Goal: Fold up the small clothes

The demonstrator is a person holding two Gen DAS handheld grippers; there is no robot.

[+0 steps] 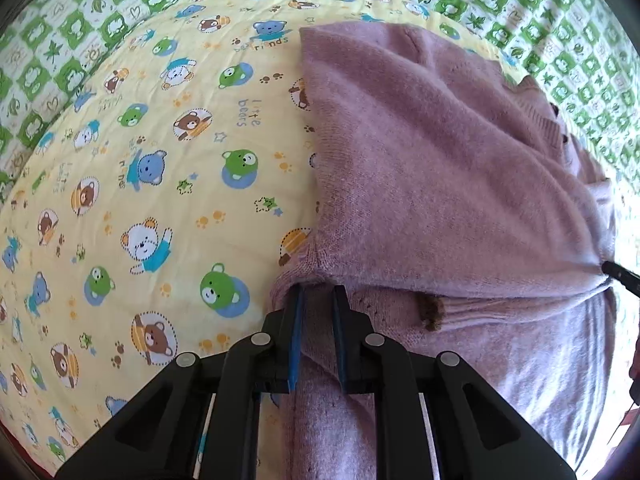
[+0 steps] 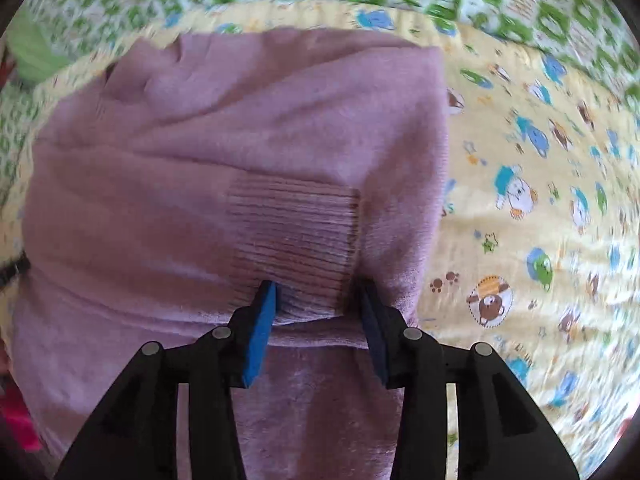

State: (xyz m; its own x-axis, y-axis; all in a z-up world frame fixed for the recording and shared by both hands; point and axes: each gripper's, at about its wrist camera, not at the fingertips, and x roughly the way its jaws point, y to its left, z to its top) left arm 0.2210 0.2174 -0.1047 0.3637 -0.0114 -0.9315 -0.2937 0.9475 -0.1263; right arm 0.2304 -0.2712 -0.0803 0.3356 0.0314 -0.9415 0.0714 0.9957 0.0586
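Observation:
A small mauve knitted sweater [image 1: 432, 168] lies on a yellow bear-print sheet [image 1: 160, 160]. Its lower part is folded up over the body. My left gripper [image 1: 318, 292] is nearly shut, its jaws pinching the folded edge of the sweater at its left corner. In the right wrist view the sweater [image 2: 200, 140] fills the middle. My right gripper [image 2: 318, 292] has its jaws wide apart, on either side of the ribbed cuff [image 2: 296, 240] of a sleeve laid over the fold. The right gripper's tip [image 1: 618, 274] shows at the right edge of the left wrist view.
A green and white patterned quilt [image 1: 540, 8] lies behind and around the yellow sheet. The yellow sheet [image 2: 540, 220] extends to the right of the sweater. Something red [image 2: 16, 420] shows at the lower left edge of the right wrist view.

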